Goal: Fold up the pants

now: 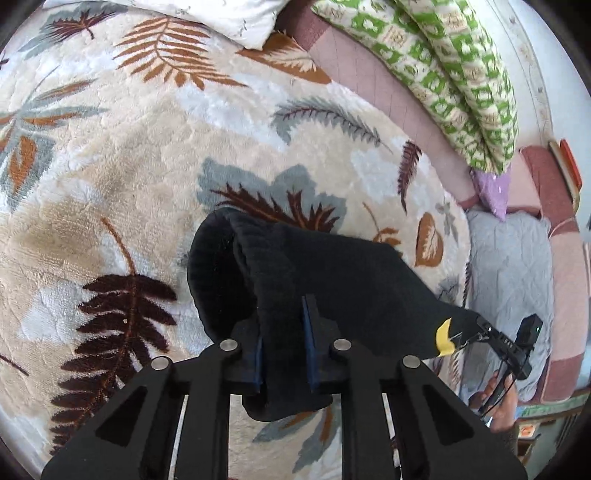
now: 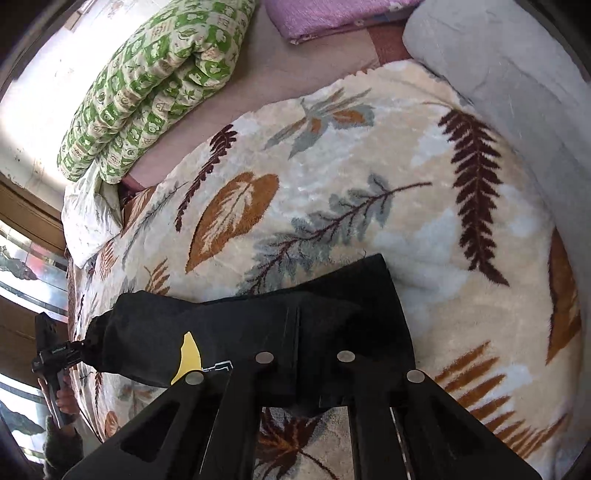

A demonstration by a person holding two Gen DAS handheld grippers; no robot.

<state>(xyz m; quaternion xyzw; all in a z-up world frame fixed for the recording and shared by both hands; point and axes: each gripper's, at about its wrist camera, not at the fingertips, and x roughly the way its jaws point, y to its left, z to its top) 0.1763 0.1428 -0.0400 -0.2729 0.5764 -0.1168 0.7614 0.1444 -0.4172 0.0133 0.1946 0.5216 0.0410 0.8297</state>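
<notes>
With both my left gripper (image 1: 284,343) and right gripper (image 2: 299,354) clamped on the black pants (image 1: 332,273), I'd keep them taut, lowering evenly toward twelve o'clock onto the blanket (image 1: 147,155).

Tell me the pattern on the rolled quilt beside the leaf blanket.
The rolled cotton quilt is green and cream, in a blocky repeating print; the right wrist view shows it best.

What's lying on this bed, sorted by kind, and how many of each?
Black pants, held by both grippers: 1
Leaf-print blanket: 1
Green patterned quilt: 1
White pillow: 1
Purple cloth: 1
Grey cover: 1
Total: 6
</notes>
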